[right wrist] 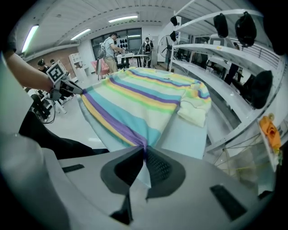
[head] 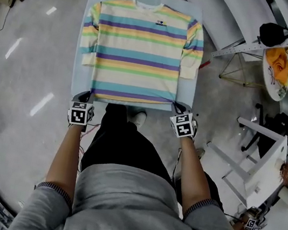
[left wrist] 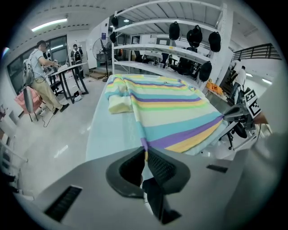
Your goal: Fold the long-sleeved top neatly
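Pale table (head: 80, 78); left gripper (head: 86, 96), right gripper (head: 178, 110) clamped on top (head: 142, 46) at hem corners (bottom fold, likely); next carry hem evenly toward collar.

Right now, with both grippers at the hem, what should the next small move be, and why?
Probably lift both hem corners together and carry them toward the collar. The left gripper and right gripper are each shut on a bottom corner of the top, which lies flat on the table, not yet folded crosswise.
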`<state>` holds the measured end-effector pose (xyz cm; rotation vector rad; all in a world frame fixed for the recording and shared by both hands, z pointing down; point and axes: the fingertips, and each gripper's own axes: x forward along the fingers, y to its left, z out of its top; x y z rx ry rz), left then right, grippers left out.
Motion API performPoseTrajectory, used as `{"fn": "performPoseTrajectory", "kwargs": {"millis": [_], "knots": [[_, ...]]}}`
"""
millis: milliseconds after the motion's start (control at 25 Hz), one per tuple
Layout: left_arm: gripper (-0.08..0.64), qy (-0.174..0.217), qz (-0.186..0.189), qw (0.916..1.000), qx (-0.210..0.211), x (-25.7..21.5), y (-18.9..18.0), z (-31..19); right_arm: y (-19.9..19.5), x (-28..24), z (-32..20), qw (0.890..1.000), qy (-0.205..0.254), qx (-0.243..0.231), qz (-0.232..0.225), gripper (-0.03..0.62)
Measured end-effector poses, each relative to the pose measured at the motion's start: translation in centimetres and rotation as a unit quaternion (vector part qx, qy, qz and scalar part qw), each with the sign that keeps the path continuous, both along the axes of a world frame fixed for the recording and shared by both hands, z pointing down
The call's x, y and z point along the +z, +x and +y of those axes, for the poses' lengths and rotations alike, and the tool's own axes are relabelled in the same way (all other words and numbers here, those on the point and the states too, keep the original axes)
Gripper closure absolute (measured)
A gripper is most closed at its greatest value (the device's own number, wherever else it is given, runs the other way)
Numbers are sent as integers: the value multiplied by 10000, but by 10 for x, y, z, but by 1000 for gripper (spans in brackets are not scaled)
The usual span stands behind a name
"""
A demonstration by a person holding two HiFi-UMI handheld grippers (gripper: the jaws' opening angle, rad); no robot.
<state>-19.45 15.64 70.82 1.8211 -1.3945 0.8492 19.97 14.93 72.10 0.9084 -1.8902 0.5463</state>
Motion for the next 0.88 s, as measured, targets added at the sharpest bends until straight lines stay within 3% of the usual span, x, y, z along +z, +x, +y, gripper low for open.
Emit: {"fn": "performPoseTrajectory", "kwargs": {"millis": [120, 240, 360, 640, 880], "knots": [[502, -72, -20, 10000, -19, 5, 2, 11, 1, 4, 11, 9999, -120, 11, -30, 556], [397, -31, 12, 10000, 3, -9, 0, 5, 1, -2, 6, 9997, -168, 96, -157, 453], [367, 219, 22, 9997, 73, -36, -3, -11, -3, -28, -11, 9989, -52, 223, -421, 380], [356, 993, 60, 9950, 45, -110, -5, -46, -36, -109, -46, 9904, 549, 405, -1202, 279], [356, 1258, 72, 9920, 90, -151, -15, -77, -100, -184, -79, 9795, 1048, 100, -1716, 262]]}}
